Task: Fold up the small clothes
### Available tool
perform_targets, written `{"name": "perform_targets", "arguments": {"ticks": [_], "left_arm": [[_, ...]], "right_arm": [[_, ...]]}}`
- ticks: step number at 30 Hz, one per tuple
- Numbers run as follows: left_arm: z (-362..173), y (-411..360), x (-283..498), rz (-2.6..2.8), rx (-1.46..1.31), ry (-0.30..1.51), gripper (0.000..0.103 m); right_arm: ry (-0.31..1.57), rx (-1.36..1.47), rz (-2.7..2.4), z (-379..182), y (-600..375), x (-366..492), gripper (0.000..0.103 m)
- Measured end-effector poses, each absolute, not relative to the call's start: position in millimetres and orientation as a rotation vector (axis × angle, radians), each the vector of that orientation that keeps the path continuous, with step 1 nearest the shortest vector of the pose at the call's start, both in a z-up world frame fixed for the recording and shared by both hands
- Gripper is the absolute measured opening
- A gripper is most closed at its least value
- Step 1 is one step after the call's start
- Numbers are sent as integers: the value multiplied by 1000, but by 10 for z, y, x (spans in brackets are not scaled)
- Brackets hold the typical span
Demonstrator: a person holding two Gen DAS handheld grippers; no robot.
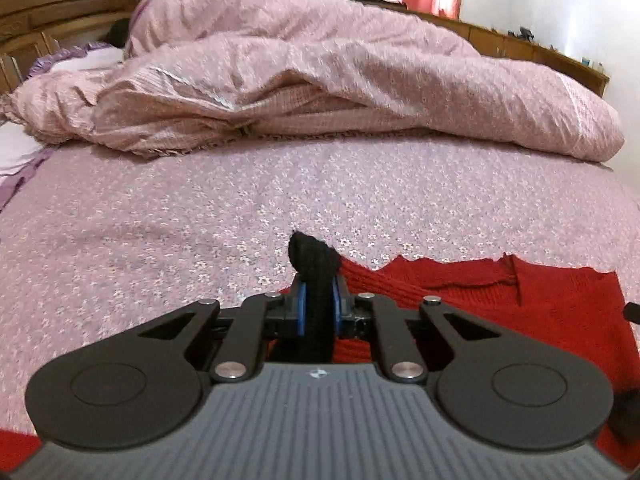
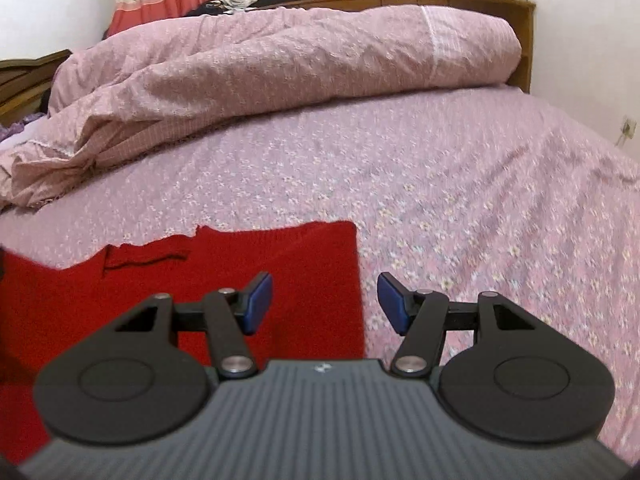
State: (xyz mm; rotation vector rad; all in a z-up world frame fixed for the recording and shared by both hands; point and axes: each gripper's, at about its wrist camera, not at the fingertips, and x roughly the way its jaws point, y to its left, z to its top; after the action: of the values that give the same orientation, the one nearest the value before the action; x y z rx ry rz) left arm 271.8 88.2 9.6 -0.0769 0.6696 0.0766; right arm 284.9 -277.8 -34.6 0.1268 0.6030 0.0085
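A red knitted garment lies spread flat on the flowered pink bedsheet. My left gripper is shut on a black piece of fabric at the garment's left side; the black cloth sticks up past the blue pads. Whether that black piece belongs to the red garment I cannot tell. In the right wrist view the red garment fills the lower left. My right gripper stands open above the garment's right edge, with nothing pressed between its blue pads.
A rumpled pink duvet is heaped across the far half of the bed, also seen as the duvet. A wooden headboard stands far left, a lavender pillow at the left edge, a wooden bed frame far right.
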Motion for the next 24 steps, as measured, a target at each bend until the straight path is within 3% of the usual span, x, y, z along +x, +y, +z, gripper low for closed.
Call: {"name": "perform_targets", "arguments": {"ticks": [10,15,24], "left_arm": [[-474,1026,2952,107,-25,809,20],[-444,1095,2968,139,-25,823,41],[-219,1354,2630,252,-64,835,64]], "right_arm": [[670,4,9,-733,-2697,3094,59],[689,16,15,-728,-2718,3128,59],[712,113,-18,-670,-2780,3107,61]]}}
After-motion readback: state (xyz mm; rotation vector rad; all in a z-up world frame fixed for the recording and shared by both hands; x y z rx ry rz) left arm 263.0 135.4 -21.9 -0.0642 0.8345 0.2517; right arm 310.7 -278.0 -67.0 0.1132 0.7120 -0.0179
